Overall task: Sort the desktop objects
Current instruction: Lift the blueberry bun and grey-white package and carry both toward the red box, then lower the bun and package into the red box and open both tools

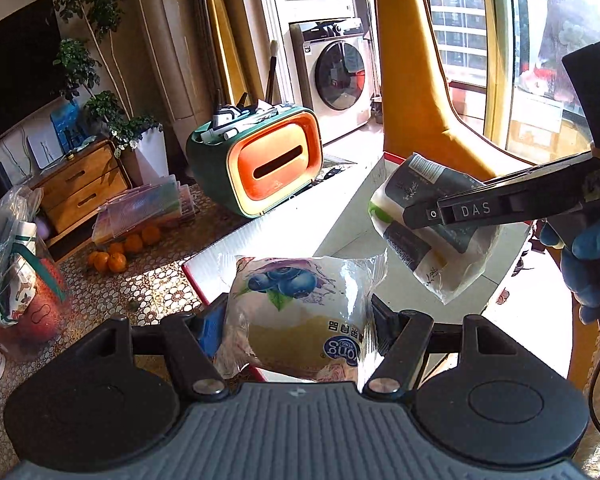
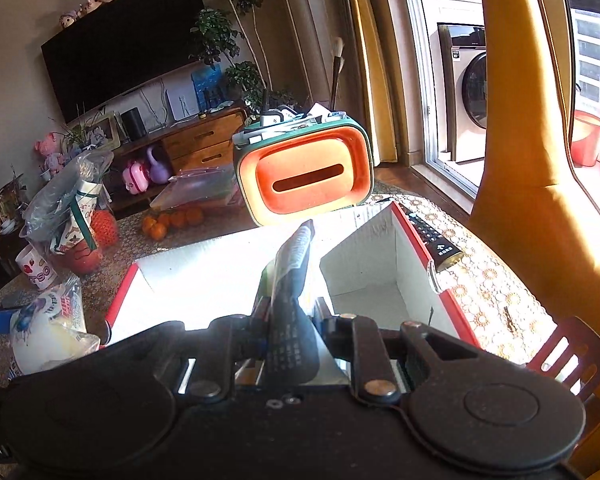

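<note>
A clear packet of blueberry bread (image 1: 300, 304) is pinched between the fingers of my left gripper (image 1: 296, 322), which is shut on it just above the near corner of a white box with a red rim (image 1: 204, 292). My right gripper (image 1: 416, 216) reaches in from the right over that box, shut on a dark and white soft pack (image 1: 432, 240). In the right wrist view the same pack (image 2: 292, 280) stands on edge in my right gripper (image 2: 290, 314) above the open box (image 2: 420, 248). The bread packet (image 2: 48, 328) shows at the far left.
A green and orange tissue box (image 1: 272, 168) stuffed with small items stands behind the box. Several oranges (image 1: 116, 256) and a clear case (image 1: 140, 208) lie to the left, beside plastic bags (image 1: 16, 240). A remote (image 2: 436, 240) lies right of the box, and a chair back (image 2: 572, 356) is nearby.
</note>
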Demonstrator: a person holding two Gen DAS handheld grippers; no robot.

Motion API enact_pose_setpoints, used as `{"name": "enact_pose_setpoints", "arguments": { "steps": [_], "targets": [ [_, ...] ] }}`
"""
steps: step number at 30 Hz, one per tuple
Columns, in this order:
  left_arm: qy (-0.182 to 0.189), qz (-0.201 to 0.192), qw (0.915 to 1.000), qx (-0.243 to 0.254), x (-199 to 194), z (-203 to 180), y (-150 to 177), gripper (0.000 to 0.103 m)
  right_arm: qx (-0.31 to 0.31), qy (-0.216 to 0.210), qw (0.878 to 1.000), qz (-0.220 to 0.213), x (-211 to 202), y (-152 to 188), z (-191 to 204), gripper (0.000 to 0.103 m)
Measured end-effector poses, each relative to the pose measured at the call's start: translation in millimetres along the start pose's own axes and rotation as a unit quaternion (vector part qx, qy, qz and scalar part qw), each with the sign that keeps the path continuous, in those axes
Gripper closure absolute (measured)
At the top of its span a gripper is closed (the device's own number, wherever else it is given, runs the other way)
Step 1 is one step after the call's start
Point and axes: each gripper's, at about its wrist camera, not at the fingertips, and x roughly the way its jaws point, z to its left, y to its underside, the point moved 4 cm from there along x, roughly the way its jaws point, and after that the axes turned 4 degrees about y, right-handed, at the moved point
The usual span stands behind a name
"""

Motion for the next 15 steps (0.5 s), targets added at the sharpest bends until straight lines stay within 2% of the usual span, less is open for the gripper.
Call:
{"name": "enact_pose_setpoints", "arguments": {
  "steps": [6,15],
  "targets": [
    [0.002,0.046,0.9986,0.026,45,-9,-4,0.035,-0.018,0.007,0.999,0.027,19,9,-7,0.083],
    [0.018,0.121,0.9906,0.061,91,-25,-2,0.035,-0.038,0.006,0.997,0.070,44,24,-11,0.083]
  ]
}}
